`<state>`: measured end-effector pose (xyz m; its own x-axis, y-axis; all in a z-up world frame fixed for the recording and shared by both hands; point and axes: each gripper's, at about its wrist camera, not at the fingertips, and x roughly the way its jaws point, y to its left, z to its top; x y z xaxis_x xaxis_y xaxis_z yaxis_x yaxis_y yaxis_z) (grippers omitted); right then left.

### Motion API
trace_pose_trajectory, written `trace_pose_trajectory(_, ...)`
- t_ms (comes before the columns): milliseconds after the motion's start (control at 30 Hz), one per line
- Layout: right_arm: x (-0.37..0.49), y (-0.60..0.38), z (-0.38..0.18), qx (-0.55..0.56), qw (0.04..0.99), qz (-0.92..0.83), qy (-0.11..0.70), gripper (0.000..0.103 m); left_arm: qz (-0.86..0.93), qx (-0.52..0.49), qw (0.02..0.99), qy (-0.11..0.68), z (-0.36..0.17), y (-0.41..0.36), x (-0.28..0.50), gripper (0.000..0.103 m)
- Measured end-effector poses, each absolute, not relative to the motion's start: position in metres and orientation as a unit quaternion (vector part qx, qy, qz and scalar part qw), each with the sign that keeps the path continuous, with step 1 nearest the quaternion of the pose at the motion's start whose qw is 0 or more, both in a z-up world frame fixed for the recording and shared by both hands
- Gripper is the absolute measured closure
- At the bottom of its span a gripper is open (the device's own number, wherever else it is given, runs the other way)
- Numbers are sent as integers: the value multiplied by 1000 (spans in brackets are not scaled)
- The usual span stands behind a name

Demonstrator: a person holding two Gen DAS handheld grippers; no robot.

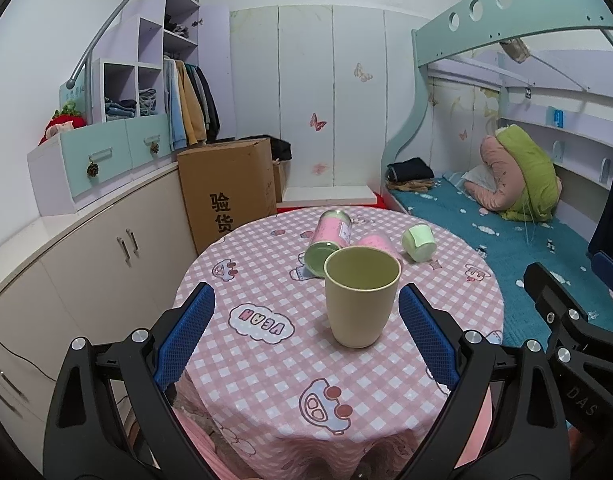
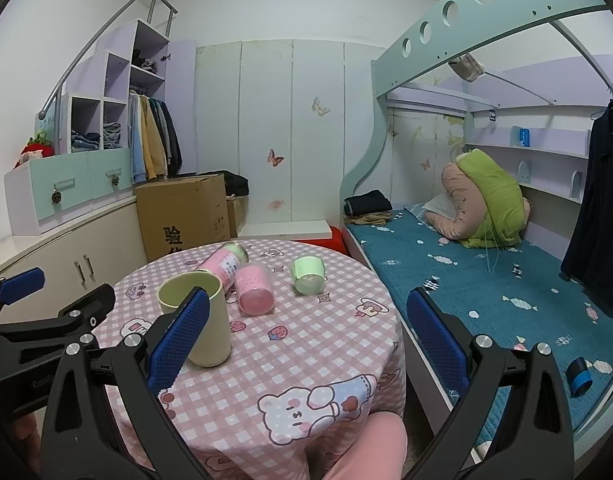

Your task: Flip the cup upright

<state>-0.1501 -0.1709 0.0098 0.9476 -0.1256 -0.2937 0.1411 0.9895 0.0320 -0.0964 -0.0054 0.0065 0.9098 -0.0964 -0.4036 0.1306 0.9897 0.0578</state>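
A beige cup (image 1: 360, 296) stands upright, mouth up, on the round table with the pink checked cloth (image 1: 266, 360). My left gripper (image 1: 306, 312) is open, its blue pads on either side of the cup and a little nearer than it, not touching. The cup also shows in the right wrist view (image 2: 204, 320), partly behind my right gripper's left finger (image 2: 182, 332). My right gripper (image 2: 306, 320) is open and empty, to the right of the cup above the table's near right part.
Behind the cup lie a pink can with a green lid (image 1: 330, 236), a pink cup (image 2: 254, 288) and a small green cup (image 1: 418, 242), all on their sides. A cardboard box (image 1: 226, 188) and low cabinets (image 1: 86, 264) stand left, a bed (image 2: 506, 300) right.
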Motion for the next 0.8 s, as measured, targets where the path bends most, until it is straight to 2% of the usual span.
trace_pose_trajectory(800,-152,-174,4,29,985,-72,152,8,-56,55,974,213,6,-8,-97,7)
